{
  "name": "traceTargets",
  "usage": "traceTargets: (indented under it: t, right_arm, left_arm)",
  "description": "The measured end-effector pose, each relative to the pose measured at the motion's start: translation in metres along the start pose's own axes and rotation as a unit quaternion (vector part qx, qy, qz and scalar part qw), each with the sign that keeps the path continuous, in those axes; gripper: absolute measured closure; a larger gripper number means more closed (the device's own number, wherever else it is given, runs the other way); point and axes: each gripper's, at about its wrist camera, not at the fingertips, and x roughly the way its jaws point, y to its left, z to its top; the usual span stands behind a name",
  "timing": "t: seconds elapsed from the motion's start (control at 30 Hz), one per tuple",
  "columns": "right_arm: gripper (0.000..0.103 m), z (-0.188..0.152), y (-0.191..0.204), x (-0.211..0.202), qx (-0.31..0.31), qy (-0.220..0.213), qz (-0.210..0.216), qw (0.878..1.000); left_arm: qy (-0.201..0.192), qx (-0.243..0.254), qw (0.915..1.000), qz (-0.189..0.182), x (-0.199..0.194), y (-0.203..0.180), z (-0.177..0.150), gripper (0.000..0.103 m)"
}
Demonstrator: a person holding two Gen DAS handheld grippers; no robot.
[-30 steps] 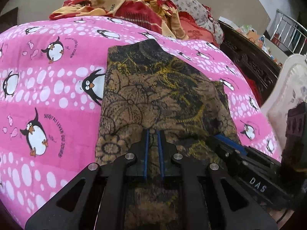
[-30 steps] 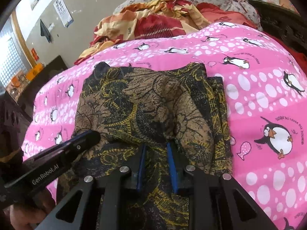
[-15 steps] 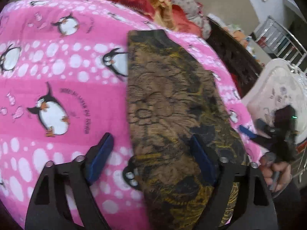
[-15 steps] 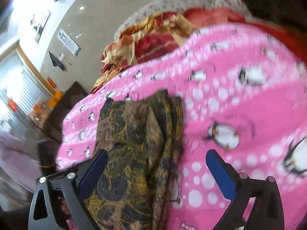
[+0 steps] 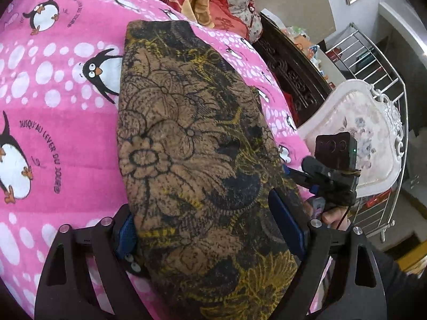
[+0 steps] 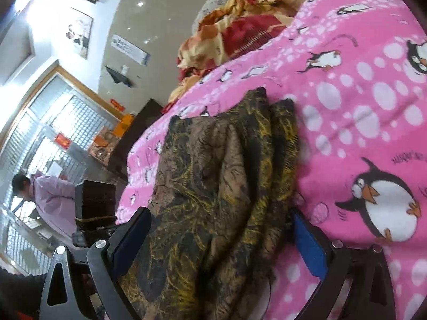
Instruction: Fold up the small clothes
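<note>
The left gripper (image 5: pixel 210 229) is spread wide, its blue-padded fingers (image 5: pixel 287 220) straddling the near end of the folded brown, black and yellow floral cloth garment (image 5: pixel 192 144); its left pad touches the fabric edge. The right gripper (image 6: pixel 221 245) is likewise wide apart, flanking the garment's (image 6: pixel 213 186) near end and pinching nothing. One second ago both pairs of fingers were pressed almost together on the cloth; now both have let go. The garment lies on the pink penguin-print quilt (image 5: pixel 58 122), long axis running away from the grippers toward the crumpled red and orange blanket (image 6: pixel 234 34).
</note>
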Motion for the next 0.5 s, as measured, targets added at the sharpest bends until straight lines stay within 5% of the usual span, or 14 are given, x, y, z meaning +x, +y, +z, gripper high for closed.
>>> traceTargets:
  t: [0.13,0.3,0.37,0.5]
  right_arm:
    - [0.018,-0.018,0.008,-0.004,-0.017,0.055,0.036,0.998]
    - [0.024,-0.006,0.007,0.011,-0.005,0.032,-0.006,0.999]
    - [0.037,0.002,0.008,0.023,-0.010,0.029,-0.021,0.999]
    - [0.060,0.002,0.002,0.028,-0.010,0.028,-0.031,0.999]
  left_arm:
    - [0.001,0.006,1.0000,0.001,-0.001,0.004,-0.005,0.032]
    - [-0.015,-0.003,0.9998,0.013,0.005,0.010,0.005,0.032]
    - [-0.018,-0.015,0.9997,0.010,0.005,0.011,0.008,0.032]
    - [-0.031,-0.041,0.9982,0.033,0.001,0.018,0.004,0.060]
